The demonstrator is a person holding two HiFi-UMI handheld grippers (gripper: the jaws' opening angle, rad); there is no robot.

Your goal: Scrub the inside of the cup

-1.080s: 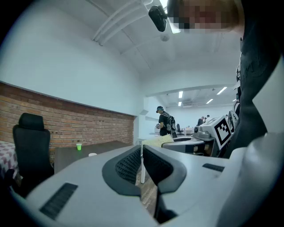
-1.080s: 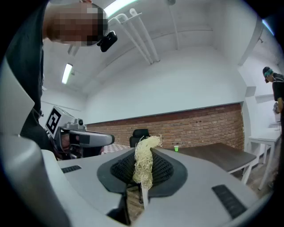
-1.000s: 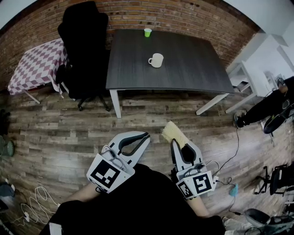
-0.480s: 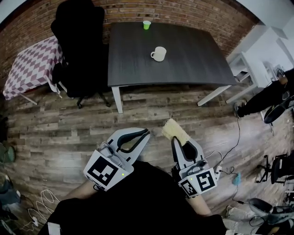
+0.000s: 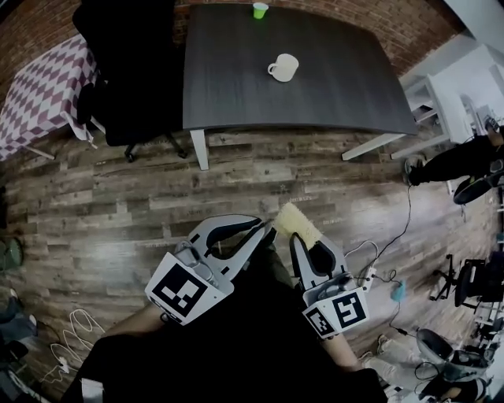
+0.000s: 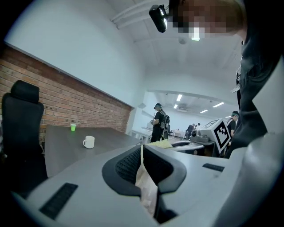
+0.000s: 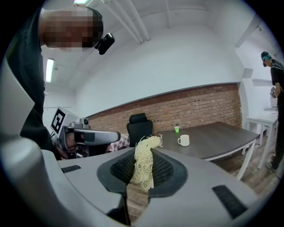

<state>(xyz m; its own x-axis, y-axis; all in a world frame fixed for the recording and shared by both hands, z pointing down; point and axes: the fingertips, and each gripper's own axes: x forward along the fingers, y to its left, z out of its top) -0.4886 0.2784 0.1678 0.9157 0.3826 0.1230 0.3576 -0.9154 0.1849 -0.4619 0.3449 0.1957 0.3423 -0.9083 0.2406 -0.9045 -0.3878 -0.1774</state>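
A white cup (image 5: 283, 68) stands on the dark grey table (image 5: 331, 94), far ahead of both grippers. It also shows small in the left gripper view (image 6: 88, 142) and the right gripper view (image 7: 183, 140). My right gripper (image 5: 296, 238) is shut on a yellow fibrous scrubber (image 5: 298, 223), which sticks up between its jaws (image 7: 144, 164). Beside it, over the wood floor, my left gripper (image 5: 263, 224) is shut with nothing in it (image 6: 142, 148). Both are held close to my body.
A small green cup (image 5: 260, 10) stands at the table's far edge. A black office chair (image 5: 126, 71) is at the table's left, with a checked cloth table (image 5: 39, 94) beyond. A person (image 5: 465, 157) sits at the right, and cables (image 5: 71, 330) lie on the floor.
The table and cup have slid toward the top of the head view, the cup a little to the right. Both grippers stay side by side, the scrubber still gripped.
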